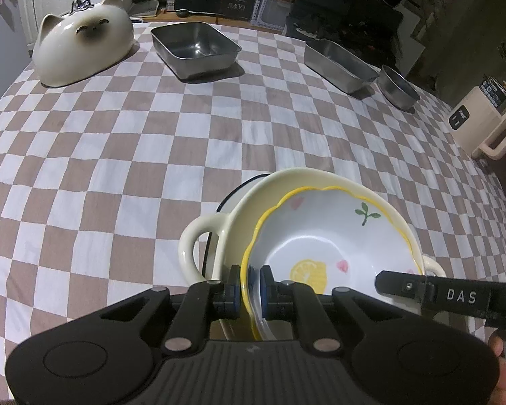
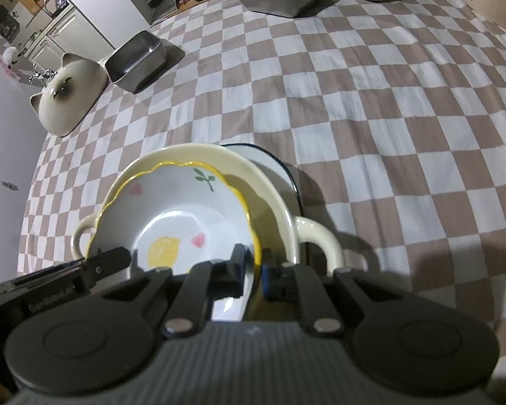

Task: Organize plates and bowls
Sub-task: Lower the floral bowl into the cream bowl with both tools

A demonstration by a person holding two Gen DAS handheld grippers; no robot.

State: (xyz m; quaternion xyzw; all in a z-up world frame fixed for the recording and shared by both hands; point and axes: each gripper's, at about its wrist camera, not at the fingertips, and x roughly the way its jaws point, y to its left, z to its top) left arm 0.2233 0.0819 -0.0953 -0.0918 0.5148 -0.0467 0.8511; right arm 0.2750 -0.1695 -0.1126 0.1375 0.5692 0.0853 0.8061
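Gripping from opposite sides, both tools are clamped on the rim of the lemon-painted bowl (image 1: 320,236), each pointing steeply down at the checked tablecloth (image 1: 185,141). The left gripper (image 1: 251,290) has one blue-padded finger outside the scalloped yellow rim and one inside, pressed together on the bowl's left edge. The right gripper (image 2: 253,270) does the same on the bowl's right edge, its pads closed on the thin wall. In the left wrist view the right tool's black finger reaches in across the bowl's right side; in the right wrist view the left tool shows low at the bowl's left. A bit of the person's hand (image 1: 504,368) shows at the lower right corner of the left view.

The lemon bowl sits tilted inside the cream two-handled bowl (image 1: 239,216), and under that pair lies a white plate with a dark rim (image 2: 280,172); whether the lemon bowl rests on the cream one or is lifted just clear cannot be told.

Well beyond the lemon bowl stand a cat-shaped ceramic dish (image 1: 84,44), upside down, two rectangular steel trays (image 1: 194,49) (image 1: 340,62) and a round steel bowl (image 1: 398,87), the last touching the second tray. Further right of it is a beige appliance (image 1: 482,118).
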